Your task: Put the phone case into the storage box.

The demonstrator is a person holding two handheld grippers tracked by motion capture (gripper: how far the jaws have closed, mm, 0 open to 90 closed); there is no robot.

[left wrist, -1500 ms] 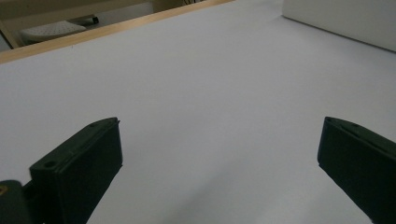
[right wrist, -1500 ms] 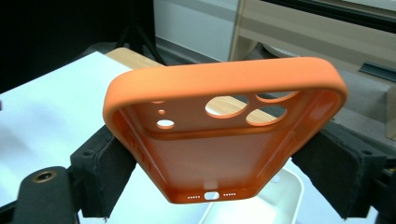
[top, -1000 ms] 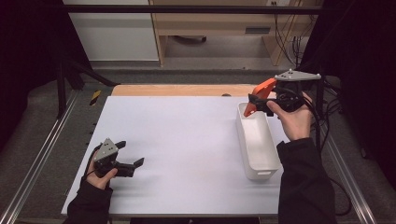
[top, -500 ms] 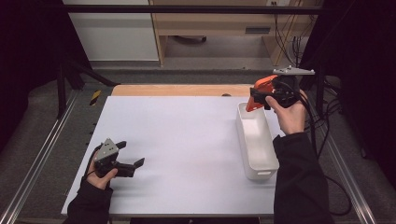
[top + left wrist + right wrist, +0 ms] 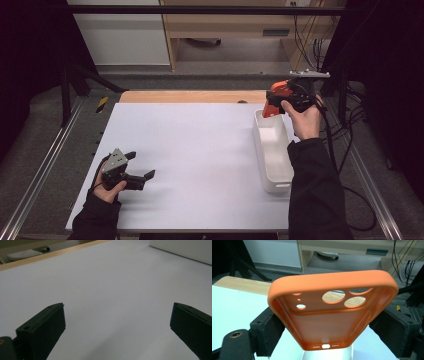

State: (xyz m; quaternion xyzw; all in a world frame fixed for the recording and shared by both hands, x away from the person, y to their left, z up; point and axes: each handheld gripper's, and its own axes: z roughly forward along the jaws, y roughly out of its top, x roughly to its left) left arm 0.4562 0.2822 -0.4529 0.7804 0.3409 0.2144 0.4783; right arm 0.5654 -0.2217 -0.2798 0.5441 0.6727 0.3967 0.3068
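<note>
High view: the left gripper (image 5: 142,176) rests on the white surface (image 5: 200,160), jaws apart. The right gripper (image 5: 274,104) clamps an orange phone case (image 5: 272,100) above the white bin's (image 5: 275,170) far end; its camera-hole end points away from the gripper.

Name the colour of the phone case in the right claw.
Orange phone case, clearest in the right gripper view.

Orange phone cases (image 5: 332,312): one
White trays (image 5: 274,150): one
Hand-held grippers: two, left gripper (image 5: 142,167) and right gripper (image 5: 270,102)
</note>
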